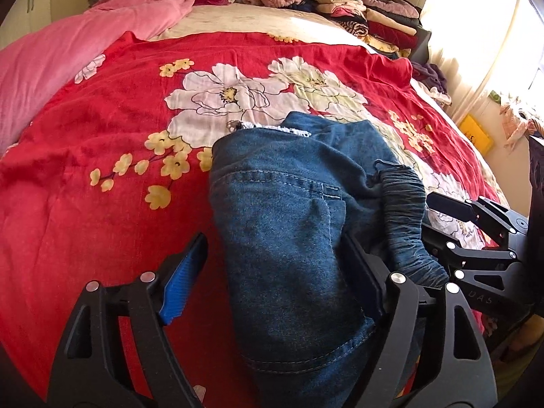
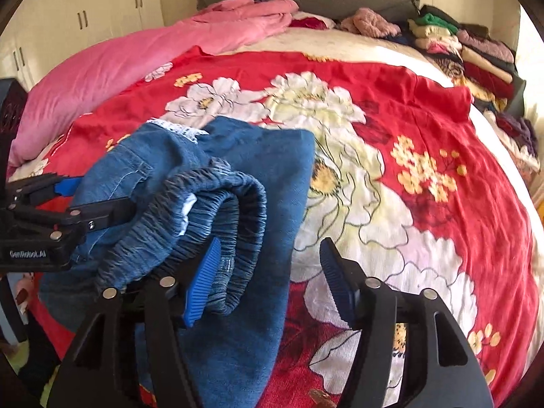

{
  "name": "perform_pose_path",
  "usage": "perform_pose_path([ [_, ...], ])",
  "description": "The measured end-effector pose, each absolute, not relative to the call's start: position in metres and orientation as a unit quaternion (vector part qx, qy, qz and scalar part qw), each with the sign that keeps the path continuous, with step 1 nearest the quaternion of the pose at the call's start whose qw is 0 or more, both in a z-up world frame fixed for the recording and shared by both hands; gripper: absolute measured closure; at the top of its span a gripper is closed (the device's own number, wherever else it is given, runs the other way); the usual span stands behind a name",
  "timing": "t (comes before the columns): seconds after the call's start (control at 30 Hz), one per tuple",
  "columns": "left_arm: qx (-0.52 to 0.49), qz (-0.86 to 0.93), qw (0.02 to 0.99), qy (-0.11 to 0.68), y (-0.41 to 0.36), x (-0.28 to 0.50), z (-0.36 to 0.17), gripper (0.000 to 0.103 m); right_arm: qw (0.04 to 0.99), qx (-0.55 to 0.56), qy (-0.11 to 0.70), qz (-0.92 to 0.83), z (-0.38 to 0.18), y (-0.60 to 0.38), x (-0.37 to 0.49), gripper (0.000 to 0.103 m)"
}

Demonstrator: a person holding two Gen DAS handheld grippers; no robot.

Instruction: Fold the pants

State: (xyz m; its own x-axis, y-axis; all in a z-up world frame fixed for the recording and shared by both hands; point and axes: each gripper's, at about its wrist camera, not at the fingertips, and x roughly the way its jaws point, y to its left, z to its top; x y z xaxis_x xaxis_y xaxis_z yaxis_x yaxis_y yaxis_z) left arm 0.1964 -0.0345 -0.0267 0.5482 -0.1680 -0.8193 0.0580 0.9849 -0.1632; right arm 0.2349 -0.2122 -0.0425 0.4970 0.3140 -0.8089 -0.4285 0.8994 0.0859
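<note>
Jeans [image 1: 289, 238] between wide left jaws; right jaws wide, waistband [image 2: 217, 210] beside.

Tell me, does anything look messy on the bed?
Yes. The jeans lie bunched, not flat: the stretchy waistband curls up in a loop near the right tongs, and one leg drapes between the open left tongs.

The jeans [image 1: 289, 238] run off the bottom edge, their legs hidden.

Bed [image 2: 391, 57]: floral red spread [image 2: 442, 108], jeans [image 2: 265, 176].
</note>
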Motion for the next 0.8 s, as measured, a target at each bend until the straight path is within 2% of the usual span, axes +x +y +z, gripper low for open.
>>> perform_pose_path([
  [0.1,-0.063,-0.067,0.881,0.464,-0.036,0.192,-0.024,0.025,0.864,-0.053,0.453,0.214,-0.043,-0.215,0.234,0.041],
  [0.2,-0.058,-0.063,0.887,0.453,-0.036,0.186,-0.017,0.018,0.871,-0.037,0.444,0.209,-0.032,-0.221,0.228,0.031],
  [0.27,-0.062,-0.061,0.890,0.447,-0.035,0.183,-0.012,0.015,0.880,-0.027,0.428,0.207,-0.022,-0.227,0.220,0.020],
  [0.43,-0.064,-0.055,0.902,0.422,-0.033,0.165,0.011,0.010,0.902,-0.015,0.387,0.189,0.005,-0.244,0.200,0.015],
  [0.5,-0.058,-0.047,0.909,0.409,-0.033,0.154,0.021,0.010,0.911,-0.010,0.369,0.186,0.016,-0.252,0.191,0.006],
  [0.8,-0.038,-0.028,0.923,0.383,-0.038,0.113,0.046,0.010,0.931,-0.020,0.316,0.180,0.053,-0.270,0.148,0.005],
])
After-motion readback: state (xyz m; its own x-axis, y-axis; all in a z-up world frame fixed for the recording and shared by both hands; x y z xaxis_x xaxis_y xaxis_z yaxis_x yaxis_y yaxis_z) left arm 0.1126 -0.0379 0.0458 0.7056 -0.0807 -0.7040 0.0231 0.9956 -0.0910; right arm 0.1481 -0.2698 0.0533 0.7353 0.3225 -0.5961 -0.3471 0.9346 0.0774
